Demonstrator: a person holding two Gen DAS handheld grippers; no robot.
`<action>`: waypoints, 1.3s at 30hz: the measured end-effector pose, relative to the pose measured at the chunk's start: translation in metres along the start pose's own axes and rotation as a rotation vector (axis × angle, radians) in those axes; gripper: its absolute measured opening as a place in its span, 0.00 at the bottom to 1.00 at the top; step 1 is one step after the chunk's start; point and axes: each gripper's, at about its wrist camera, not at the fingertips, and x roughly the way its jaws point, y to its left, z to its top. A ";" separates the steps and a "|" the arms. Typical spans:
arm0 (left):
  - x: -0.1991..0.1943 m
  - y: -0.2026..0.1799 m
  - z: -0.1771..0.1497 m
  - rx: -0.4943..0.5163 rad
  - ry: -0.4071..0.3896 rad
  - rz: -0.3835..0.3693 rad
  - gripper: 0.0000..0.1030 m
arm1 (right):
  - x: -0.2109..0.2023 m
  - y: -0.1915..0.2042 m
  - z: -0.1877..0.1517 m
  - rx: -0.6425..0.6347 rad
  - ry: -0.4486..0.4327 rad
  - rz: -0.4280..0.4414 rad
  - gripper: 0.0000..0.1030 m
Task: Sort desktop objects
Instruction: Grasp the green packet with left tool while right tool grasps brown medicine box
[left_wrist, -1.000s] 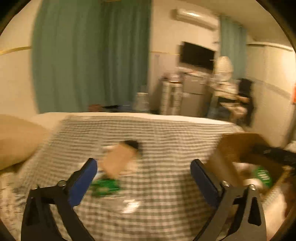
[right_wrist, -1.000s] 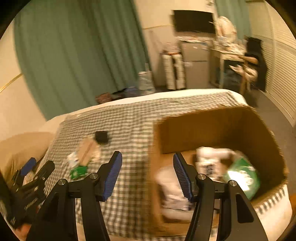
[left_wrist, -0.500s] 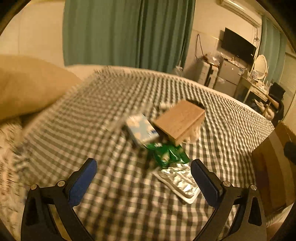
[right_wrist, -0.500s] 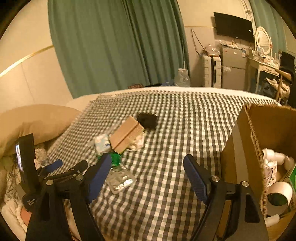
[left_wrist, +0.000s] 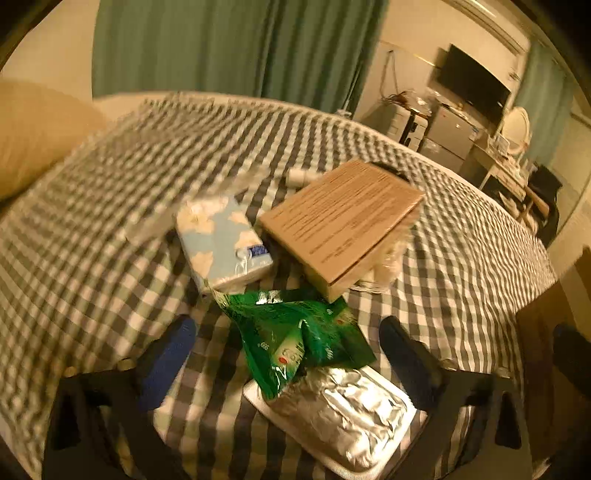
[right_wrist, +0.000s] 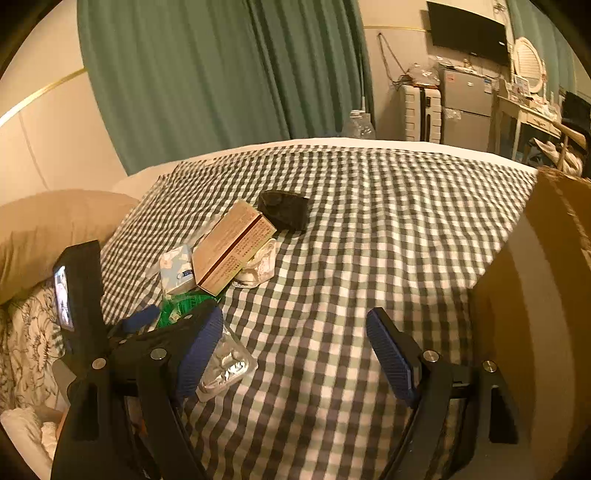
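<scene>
I judge the green packet (left_wrist: 299, 339) light and crinkly, best pinched mid-body; left gripper (left_wrist: 286, 345) fingers closing around it, not yet touching; right gripper (right_wrist: 295, 354) fingers apart, empty.

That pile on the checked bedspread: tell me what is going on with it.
A person holding two grippers is sorting it. The left gripper is over the green packet and the foil pack, its jaws closing with both lying between them, neither visibly gripped yet. The right gripper is open and empty above bare bedspread. The brown box, the blue tissue pack and a black pouch lie untouched. A cardboard box stands on the right.
</scene>
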 end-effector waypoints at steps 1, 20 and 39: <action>0.003 0.001 0.001 0.005 0.004 0.018 0.43 | 0.005 0.002 0.002 0.000 0.001 0.011 0.77; -0.020 0.067 0.007 -0.251 -0.157 0.200 0.35 | 0.130 0.019 0.073 0.132 0.100 0.136 0.77; -0.019 0.086 0.015 -0.302 -0.162 0.216 0.35 | 0.112 0.097 0.053 -0.072 0.094 0.203 0.30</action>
